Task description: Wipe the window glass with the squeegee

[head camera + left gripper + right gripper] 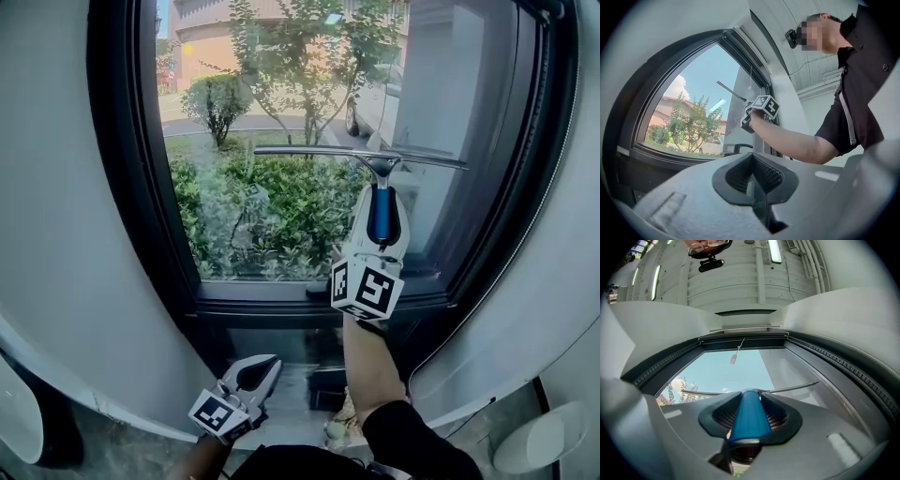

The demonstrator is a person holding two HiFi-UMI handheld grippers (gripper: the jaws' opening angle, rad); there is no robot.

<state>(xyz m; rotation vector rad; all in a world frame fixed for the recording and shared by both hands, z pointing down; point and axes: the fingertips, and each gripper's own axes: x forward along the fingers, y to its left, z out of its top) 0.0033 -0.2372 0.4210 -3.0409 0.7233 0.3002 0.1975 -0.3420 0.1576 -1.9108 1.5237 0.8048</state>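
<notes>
Window glass (281, 131) is the largest thing before me, set in a black frame (122, 187). It is hard and smooth, so I judge that the blade will slide easily, but a knock from the metal could mark it. A hazy patch (225, 220) shows low on the pane; I cannot tell what it is.

The squeegee (375, 167) stands in front of the right half of the glass, about the middle of its height. I judge it light and stiff, with only the rubber edge soft. Its handle is the right place to take it, low enough to leave the neck free. The handle's long axis runs up from my hand towards the top of the window. The blade lies crosswise to it, almost level, its right end slightly lower. Whether the rubber touches the glass, I cannot say.

My right gripper (380, 199) is clamped on the blue handle. My left gripper (253, 373) hangs low under the sill, well apart from the squeegee, its jaws nearly together with nothing between them.
</notes>
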